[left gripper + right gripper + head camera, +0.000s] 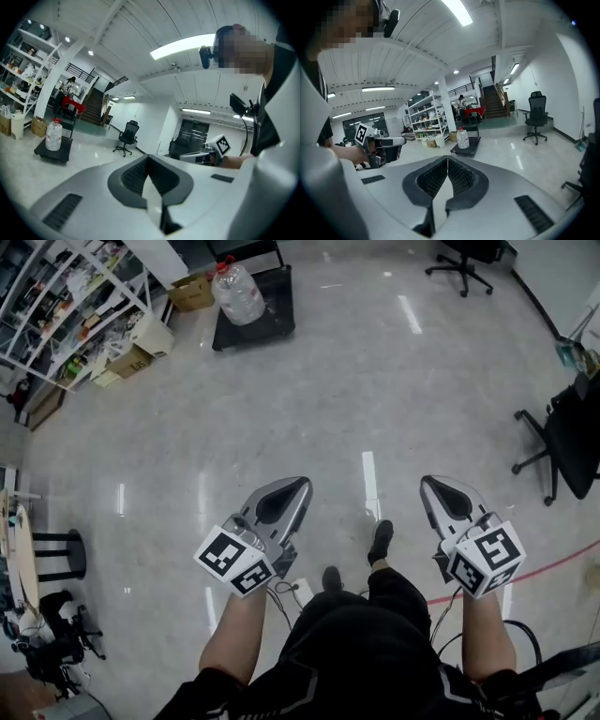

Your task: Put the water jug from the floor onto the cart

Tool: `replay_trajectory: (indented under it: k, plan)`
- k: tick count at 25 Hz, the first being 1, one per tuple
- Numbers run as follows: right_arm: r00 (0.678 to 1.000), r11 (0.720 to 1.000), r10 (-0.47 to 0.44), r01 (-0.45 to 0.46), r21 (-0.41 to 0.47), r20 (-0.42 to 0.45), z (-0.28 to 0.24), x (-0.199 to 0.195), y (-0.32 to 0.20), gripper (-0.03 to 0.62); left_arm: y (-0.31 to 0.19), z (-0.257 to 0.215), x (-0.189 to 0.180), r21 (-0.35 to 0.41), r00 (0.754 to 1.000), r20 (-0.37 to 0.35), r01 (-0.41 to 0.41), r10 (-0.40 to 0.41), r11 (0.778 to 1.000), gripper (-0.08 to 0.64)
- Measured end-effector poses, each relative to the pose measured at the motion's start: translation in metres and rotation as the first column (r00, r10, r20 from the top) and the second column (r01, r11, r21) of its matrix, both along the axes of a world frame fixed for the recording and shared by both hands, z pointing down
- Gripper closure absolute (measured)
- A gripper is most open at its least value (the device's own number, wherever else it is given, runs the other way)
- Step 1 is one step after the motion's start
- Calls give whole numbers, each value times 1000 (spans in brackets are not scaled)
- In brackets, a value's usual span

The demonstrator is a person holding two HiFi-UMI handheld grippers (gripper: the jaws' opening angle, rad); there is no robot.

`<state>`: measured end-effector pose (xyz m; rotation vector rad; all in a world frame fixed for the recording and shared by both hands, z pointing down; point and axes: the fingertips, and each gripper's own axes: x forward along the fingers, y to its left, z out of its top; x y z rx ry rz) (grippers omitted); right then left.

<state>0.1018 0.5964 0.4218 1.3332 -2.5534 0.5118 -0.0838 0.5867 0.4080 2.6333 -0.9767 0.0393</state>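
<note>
The clear water jug (239, 292) with a red cap stands upright on the low black cart (272, 320) at the far end of the floor. It shows small in the left gripper view (54, 136) and in the right gripper view (462, 138), on the cart (52, 153) (471, 149). My left gripper (298, 484) (148, 157) and right gripper (429, 482) (447, 158) are held side by side in front of me, far from the cart. Both point toward it. Their jaws meet with nothing between them.
Stocked shelves (66, 306) and a cardboard box (192, 292) stand left of the cart. Office chairs sit at the far right (464, 263) and at the right edge (562, 437). A black stool (61, 554) is at my left. Shiny open floor lies between me and the cart.
</note>
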Motion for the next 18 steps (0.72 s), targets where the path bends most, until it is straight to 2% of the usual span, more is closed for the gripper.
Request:
replay_trajectory:
  k: [3, 6, 8, 13, 18]
  plan:
    - [1000, 999, 23, -23, -39, -10, 11, -21, 52, 589, 42, 11, -11, 4, 998, -21, -52, 53, 999, 571]
    - [999, 997, 38, -40, -65, -32, 10, -55, 91, 589, 74, 23, -44, -38, 997, -47, -66, 64, 997, 571]
    - [998, 995, 57, -59, -74, -26, 14, -62, 105, 589, 87, 34, -52, -62, 996, -47, -73, 70, 995, 571]
    - [997, 997, 55, -58, -50, -47, 13, -58, 120, 589, 103, 27, -42, -2, 993, -57, -105, 105, 994, 571]
    - [999, 1000, 3, -5, -28, -51, -2, -78, 134, 589, 116, 10, -49, 20, 994, -61, -87, 88, 996, 571]
